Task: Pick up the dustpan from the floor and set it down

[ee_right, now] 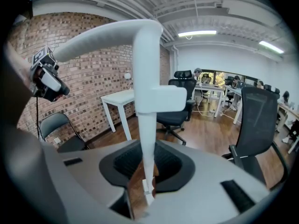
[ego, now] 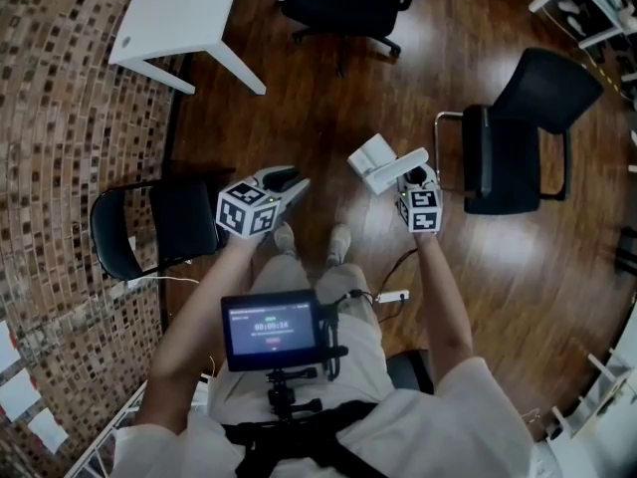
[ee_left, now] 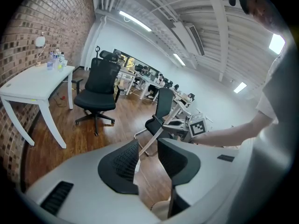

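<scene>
Over the dark wood floor (ego: 328, 88), head view: you stand with the white dustpan (ego: 381, 163) held clear of the boards in your right claw (ego: 416, 179). Your left claw (ego: 287, 181) hangs beside it, apart from it. The dustpan's long axis runs from the right claw up and toward the picture's left, with its wide end pointing away from you, out beyond your shoes (ego: 314, 239). A black chair (ego: 518, 132) stands close on the right, and a cord (ego: 393, 295) lies by your foot.

Left gripper view: the jaws stand moderately apart, with only floor showing between them and nothing held.

Right gripper view: the jaws are closed on the thin white handle (ee_right: 145, 139). It rises straight out of the pads, then bends and arcs up toward the picture's left.

The likely trouble lies in the grip. You hold only the slim end of the handle, with the bulk far out, so the dustpan could twist or swing in the pads on the way down. Its far edge may touch first and lever the handle loose. A careless sweep to the right could also catch the chair.
</scene>
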`<state>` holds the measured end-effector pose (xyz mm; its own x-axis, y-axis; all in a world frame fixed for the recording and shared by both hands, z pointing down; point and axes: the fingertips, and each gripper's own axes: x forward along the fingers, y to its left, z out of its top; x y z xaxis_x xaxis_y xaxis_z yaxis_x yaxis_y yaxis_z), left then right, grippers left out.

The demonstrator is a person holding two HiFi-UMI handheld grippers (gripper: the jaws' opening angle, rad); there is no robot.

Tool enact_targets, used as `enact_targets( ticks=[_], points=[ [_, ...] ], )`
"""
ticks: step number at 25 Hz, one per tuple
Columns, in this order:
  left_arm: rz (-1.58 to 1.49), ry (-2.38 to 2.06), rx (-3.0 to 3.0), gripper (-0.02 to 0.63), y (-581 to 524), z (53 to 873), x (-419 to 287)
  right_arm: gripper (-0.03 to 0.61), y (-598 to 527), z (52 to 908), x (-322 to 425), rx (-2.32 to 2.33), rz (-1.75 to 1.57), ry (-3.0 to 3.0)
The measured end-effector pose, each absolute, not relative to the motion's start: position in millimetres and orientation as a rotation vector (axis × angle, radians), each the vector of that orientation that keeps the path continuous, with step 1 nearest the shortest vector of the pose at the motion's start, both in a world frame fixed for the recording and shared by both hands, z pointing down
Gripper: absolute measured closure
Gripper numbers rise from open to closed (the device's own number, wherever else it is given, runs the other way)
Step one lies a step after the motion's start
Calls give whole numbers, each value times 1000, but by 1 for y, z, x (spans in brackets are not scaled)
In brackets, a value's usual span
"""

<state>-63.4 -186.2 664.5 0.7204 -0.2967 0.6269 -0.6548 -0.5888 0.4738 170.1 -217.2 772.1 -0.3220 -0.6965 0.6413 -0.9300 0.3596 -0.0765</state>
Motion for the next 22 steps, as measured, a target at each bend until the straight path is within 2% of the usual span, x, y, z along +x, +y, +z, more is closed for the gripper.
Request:
enact_targets(
  ticks=[22],
  points=[
    [722, -732, 2141, 486, -151, 686, -76, 471, -206, 895, 184, 1362, 693, -2015]
  ],
)
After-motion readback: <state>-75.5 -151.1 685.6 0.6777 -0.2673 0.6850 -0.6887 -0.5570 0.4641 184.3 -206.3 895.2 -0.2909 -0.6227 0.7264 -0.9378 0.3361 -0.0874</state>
